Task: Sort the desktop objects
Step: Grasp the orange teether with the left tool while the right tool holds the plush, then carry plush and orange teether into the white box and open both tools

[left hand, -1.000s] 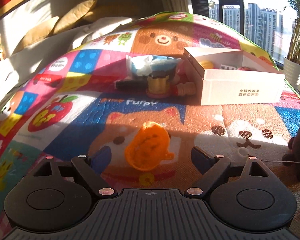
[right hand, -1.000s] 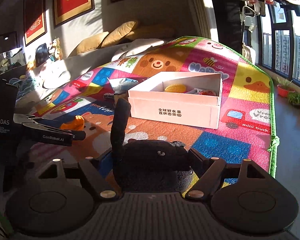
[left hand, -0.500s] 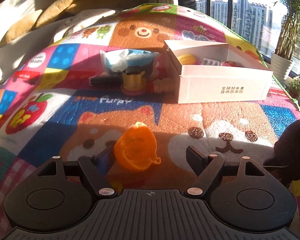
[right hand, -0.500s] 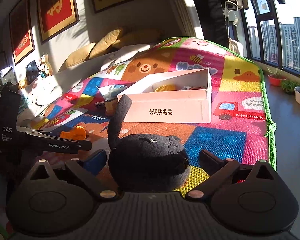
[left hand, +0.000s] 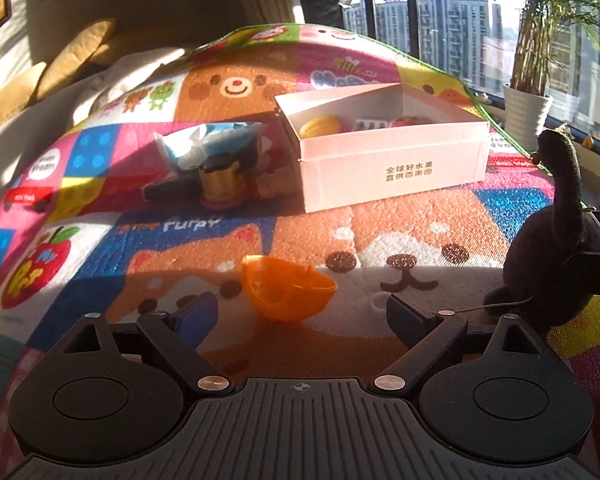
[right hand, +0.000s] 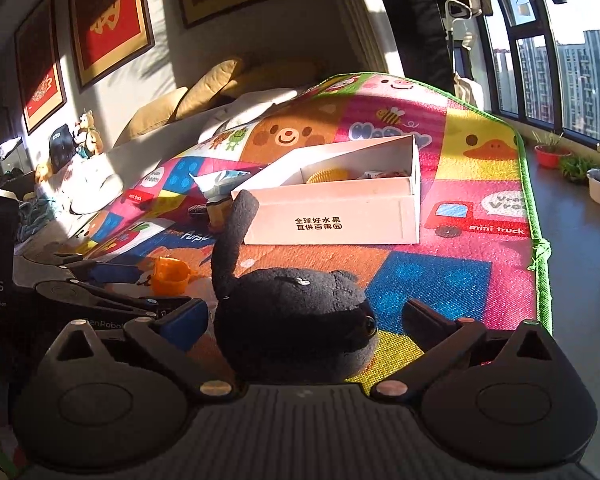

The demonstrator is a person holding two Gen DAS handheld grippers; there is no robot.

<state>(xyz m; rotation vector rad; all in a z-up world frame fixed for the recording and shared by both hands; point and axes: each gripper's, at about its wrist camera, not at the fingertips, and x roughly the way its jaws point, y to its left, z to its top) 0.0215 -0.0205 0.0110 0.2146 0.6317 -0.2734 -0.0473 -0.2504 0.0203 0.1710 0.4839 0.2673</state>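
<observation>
**A:** Left wrist view first: how far along are you?

**B:** Partway, I'd judge. The white cardboard box (left hand: 392,168) on the play mat (left hand: 440,220) already has a yellow ridged toy (left hand: 321,126) and a couple of small items I can't make out. Plenty is not yet sorted, though.

**A:** Such as?

**B:** The orange plastic cup (left hand: 286,292) lies tipped on the mat just ahead of my left tool (left hand: 300,312). That tool's jaws have just been opening and stand wide, with the cup in front of them and nothing gripped. Beyond it, left of the box, sits a cluster: a blue-and-white packet (left hand: 204,146), a gold-coloured jar (left hand: 219,184) and some darker bits I can't identify.

**A:** And your right side?

**B:** My right tool (right hand: 300,320) has also just been opening and is about as wide as it goes. The black plush toy (right hand: 296,320) sits between the jaws on the mat, upright with its long neck raised, but the pads stand clear of it, so I am not holding it.

**A:** So what remains?

**B:** By my reckoning, the plush, the cup and the cluster beside the box. Both the plush and the cup are well short of the box, near my tools.
</observation>
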